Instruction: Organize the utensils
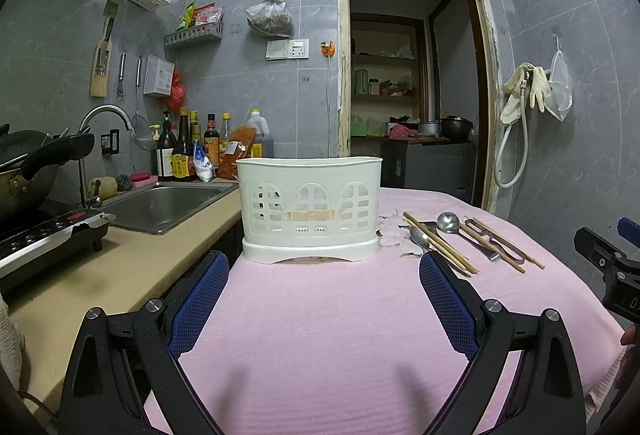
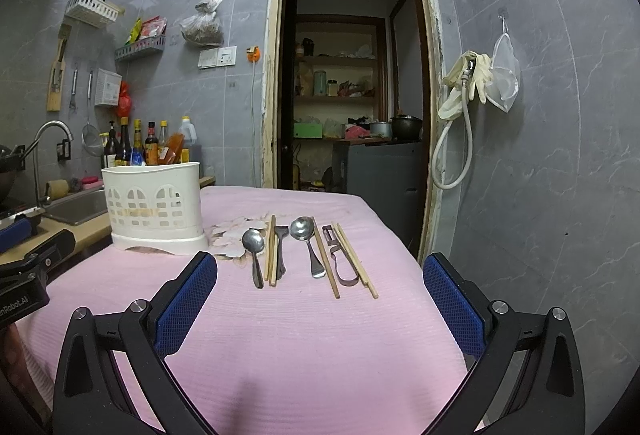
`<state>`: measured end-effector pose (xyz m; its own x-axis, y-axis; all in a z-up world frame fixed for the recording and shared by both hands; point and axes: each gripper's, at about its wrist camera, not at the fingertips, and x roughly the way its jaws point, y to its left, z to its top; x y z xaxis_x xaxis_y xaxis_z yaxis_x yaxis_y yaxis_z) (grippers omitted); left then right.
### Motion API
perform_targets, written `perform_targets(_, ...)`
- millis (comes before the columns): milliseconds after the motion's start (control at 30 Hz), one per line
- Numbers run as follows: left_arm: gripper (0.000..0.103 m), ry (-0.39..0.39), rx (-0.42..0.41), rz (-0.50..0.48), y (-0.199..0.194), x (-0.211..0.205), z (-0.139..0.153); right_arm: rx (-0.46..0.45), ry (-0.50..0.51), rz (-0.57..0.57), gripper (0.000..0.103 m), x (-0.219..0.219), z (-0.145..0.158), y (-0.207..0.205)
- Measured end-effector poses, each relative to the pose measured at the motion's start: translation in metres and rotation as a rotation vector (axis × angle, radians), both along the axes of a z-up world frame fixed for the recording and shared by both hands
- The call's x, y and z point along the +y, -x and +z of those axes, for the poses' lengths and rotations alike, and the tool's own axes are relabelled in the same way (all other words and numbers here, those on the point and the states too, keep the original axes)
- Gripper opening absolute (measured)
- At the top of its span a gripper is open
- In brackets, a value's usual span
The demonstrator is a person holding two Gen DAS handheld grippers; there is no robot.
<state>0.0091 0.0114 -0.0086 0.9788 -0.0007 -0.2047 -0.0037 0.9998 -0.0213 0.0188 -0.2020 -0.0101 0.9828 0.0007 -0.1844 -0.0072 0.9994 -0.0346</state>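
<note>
A white plastic utensil holder (image 1: 310,211) stood upright on a pink cloth (image 1: 320,335) that covered the table. The left gripper (image 1: 324,275) hung low over the cloth, right in front of the holder. Its jaws were spread wide and held nothing.

The utensils lay in a row on the cloth, just to the right of the holder. There was a small spoon (image 2: 253,249), a pair of wooden chopsticks (image 2: 271,251) on top of a dark tool (image 2: 281,247), a bigger spoon (image 2: 306,239), one chopstick (image 2: 326,261), a peeler (image 2: 338,255) and more chopsticks (image 2: 356,261).

The right gripper (image 2: 320,271) was near the row, wide open and empty.

A sink (image 1: 164,205) sat on the counter to the left, with sauce bottles (image 1: 188,147) behind it.
</note>
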Motion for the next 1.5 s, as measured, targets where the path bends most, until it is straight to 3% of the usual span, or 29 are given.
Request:
perform_targets(300,0.094,-0.021,0.020,-0.011,-0.015,-0.002,0.004,0.019,-0.003,0.004,0.103,-0.004,-0.002,-0.005)
perform_targets(567,0.094,-0.055,0.057,-0.064,-0.049,-0.006,0.018,0.037,0.053,0.043,0.103,-0.016,0.011,-0.027)
perform_targets(800,0.094,0.001,0.150,-0.205,-0.096,-0.017,0.032,0.110,0.036,0.133,0.103,-0.042,0.027,-0.069)
perform_targets(933,0.092,0.019,0.234,-0.297,-0.128,-0.035,0.032,0.215,-0.017,0.175,0.100,-0.062,0.030,-0.108)
perform_targets(1033,0.082,-0.005,0.277,-0.342,-0.146,-0.051,0.031,0.279,-0.029,0.187,0.090,-0.072,0.027,-0.132)
perform_targets(1133,0.063,-0.023,0.356,-0.398,-0.170,-0.068,0.025,0.355,-0.025,0.194,0.079,-0.082,0.023,-0.161)
perform_targets(1200,0.050,-0.016,0.402,-0.421,-0.183,-0.073,0.022,0.405,-0.033,0.209,0.062,-0.088,0.019,-0.179)
perform_targets(1300,0.039,0.000,0.476,-0.441,-0.208,-0.082,0.017,0.475,-0.040,0.233,0.046,-0.094,0.012,-0.205)
perform_targets(1400,0.033,-0.015,0.521,-0.424,-0.227,-0.087,0.014,0.542,-0.052,0.260,0.033,-0.098,0.006,-0.232)
perform_targets(1500,0.030,-0.036,0.567,-0.408,-0.245,-0.094,0.005,0.587,-0.055,0.285,0.028,-0.097,0.002,-0.252)
